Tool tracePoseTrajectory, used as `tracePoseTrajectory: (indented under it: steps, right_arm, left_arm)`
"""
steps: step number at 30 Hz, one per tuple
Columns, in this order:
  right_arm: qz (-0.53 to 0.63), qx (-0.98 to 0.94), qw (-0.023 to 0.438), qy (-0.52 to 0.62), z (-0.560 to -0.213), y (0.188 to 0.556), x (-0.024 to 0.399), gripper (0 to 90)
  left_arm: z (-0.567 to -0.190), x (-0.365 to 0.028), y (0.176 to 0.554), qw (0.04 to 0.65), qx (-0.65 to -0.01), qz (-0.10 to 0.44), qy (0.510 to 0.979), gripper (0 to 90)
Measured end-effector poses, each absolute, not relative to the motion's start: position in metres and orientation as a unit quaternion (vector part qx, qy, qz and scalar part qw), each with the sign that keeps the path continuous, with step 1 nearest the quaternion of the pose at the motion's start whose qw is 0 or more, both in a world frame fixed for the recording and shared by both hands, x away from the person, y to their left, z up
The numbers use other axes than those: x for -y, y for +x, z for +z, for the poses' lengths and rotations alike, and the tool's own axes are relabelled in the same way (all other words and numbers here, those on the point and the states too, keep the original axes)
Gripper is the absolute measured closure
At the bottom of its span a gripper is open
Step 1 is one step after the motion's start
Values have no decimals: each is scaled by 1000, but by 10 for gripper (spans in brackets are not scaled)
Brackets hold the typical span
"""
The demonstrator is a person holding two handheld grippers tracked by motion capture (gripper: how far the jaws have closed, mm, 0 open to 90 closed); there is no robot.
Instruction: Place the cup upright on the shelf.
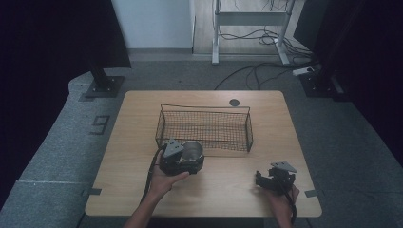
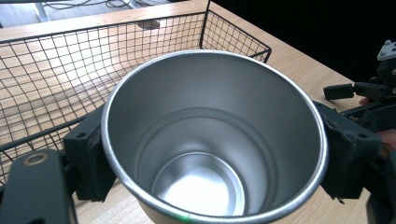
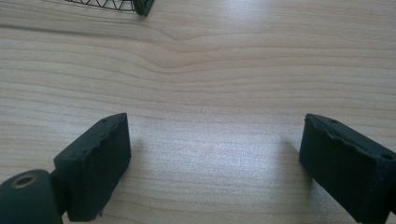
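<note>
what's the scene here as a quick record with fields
table: light wood table
basket: black wire basket, nothing visible inside
cup: steel cup, upright, nothing inside, just outside the basket's near side
left hand-held gripper: jaws on either side of the cup, gripping it
right hand-held gripper: jaws apart over bare wood, holding nothing

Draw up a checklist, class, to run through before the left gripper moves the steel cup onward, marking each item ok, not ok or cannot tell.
1. Steel cup sits between both pads of the left gripper: ok.
2. Cup empty, nothing to spill: ok.
3. Cup lifted off the table: cannot tell.
4. Wire basket beside the cup, empty: ok.
5. Right gripper open, nothing between its jaws: ok.
6. Right gripper apart from the cup and basket: ok.
</note>
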State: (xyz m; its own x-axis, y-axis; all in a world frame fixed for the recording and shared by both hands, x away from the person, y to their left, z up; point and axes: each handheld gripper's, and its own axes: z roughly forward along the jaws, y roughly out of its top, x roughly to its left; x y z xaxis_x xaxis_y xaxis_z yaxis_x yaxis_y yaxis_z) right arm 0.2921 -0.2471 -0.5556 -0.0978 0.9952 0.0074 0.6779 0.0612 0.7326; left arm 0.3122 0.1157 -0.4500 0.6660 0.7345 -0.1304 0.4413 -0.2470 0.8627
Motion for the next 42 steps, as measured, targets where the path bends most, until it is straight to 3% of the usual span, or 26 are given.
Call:
tracePoseTrajectory:
  steps: [42]
  right_arm:
    - [299, -679, 266, 616, -556, 292, 247, 92]
  left_arm:
    - [-447, -109, 337, 481, -383, 156, 773, 156]
